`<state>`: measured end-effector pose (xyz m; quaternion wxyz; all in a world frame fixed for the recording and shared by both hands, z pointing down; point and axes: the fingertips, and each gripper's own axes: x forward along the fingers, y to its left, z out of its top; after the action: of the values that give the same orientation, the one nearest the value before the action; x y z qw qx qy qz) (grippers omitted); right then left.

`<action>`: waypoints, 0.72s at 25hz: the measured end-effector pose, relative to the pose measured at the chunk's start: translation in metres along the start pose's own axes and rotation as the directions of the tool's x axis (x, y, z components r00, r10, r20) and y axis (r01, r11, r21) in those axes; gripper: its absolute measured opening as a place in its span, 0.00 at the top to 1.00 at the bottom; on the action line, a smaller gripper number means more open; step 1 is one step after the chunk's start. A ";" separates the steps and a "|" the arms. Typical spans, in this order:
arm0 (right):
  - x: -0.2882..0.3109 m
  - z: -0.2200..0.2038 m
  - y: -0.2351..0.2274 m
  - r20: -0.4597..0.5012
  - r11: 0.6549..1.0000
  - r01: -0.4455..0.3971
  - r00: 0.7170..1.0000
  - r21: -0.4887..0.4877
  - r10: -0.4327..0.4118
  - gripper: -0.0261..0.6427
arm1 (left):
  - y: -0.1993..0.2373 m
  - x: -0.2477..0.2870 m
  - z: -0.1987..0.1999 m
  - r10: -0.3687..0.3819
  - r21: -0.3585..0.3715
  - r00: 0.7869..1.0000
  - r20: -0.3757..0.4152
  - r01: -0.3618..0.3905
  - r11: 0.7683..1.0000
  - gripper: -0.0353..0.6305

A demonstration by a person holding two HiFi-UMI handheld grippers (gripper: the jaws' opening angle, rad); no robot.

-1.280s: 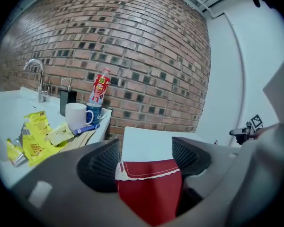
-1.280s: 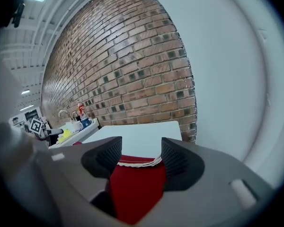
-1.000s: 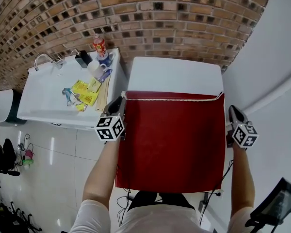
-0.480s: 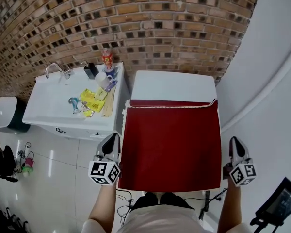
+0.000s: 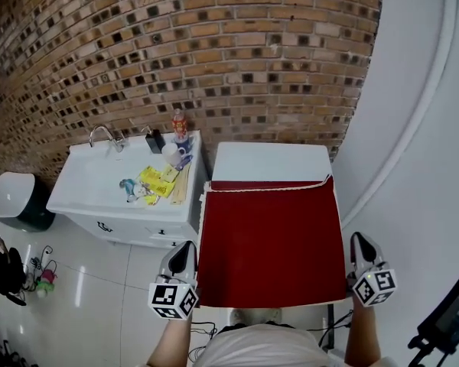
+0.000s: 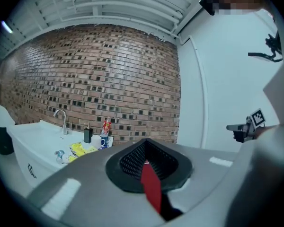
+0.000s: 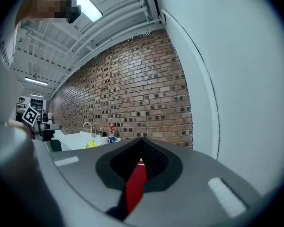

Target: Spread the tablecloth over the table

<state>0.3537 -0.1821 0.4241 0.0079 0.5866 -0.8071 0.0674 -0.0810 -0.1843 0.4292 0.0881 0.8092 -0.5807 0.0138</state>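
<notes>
At your near edge, you've got the left hand-held gripper [image 5: 188, 246] on the tablecloth's [image 5: 271, 235] near-left corner and the right hand-held gripper [image 5: 359, 241] on its near-right corner. Left gripper view: jaws together, clamped on a narrow red fold of cloth that runs out between the pads. Right gripper view: same, jaws closed on a red fold. Both point roughly level toward the brick wall [image 5: 214, 52].

Between the two, the near hem is pulled straight across. From there the red cloth lies flat over the near and middle of the counter [image 5: 269, 161]. Its cream-trimmed far hem [image 5: 268, 186] stops short, so a white strip of counter shows beyond it.

Left of the counter, just beside it: a white sink unit [image 5: 84, 197] with tap [image 5: 101, 133], yellow packets [image 5: 159, 180] and a bottle [image 5: 179, 121].
</notes>
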 end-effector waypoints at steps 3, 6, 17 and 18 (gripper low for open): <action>-0.003 0.009 0.002 0.022 1.000 0.001 1.000 -0.012 -0.001 0.95 | -0.003 -0.003 0.007 0.004 0.003 1.000 0.022 -0.004 1.000 0.94; -0.004 0.013 0.001 0.036 1.000 0.006 0.999 -0.011 -0.006 0.95 | -0.006 -0.002 0.011 0.002 0.009 0.999 0.038 -0.003 1.000 0.94; -0.006 0.019 -0.001 0.033 0.999 0.016 0.999 -0.030 -0.015 0.95 | -0.016 0.004 0.021 -0.001 0.031 0.999 0.047 0.000 1.000 0.94; -0.006 0.019 -0.001 0.034 0.999 0.014 0.999 -0.033 -0.013 0.95 | -0.016 0.004 0.019 0.000 0.029 0.999 0.045 -0.001 1.000 0.94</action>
<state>0.3572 -0.1792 0.4044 0.0045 0.5929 -0.8040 0.0443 -0.0667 -0.1859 0.4089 0.0632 0.8103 -0.5825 0.0042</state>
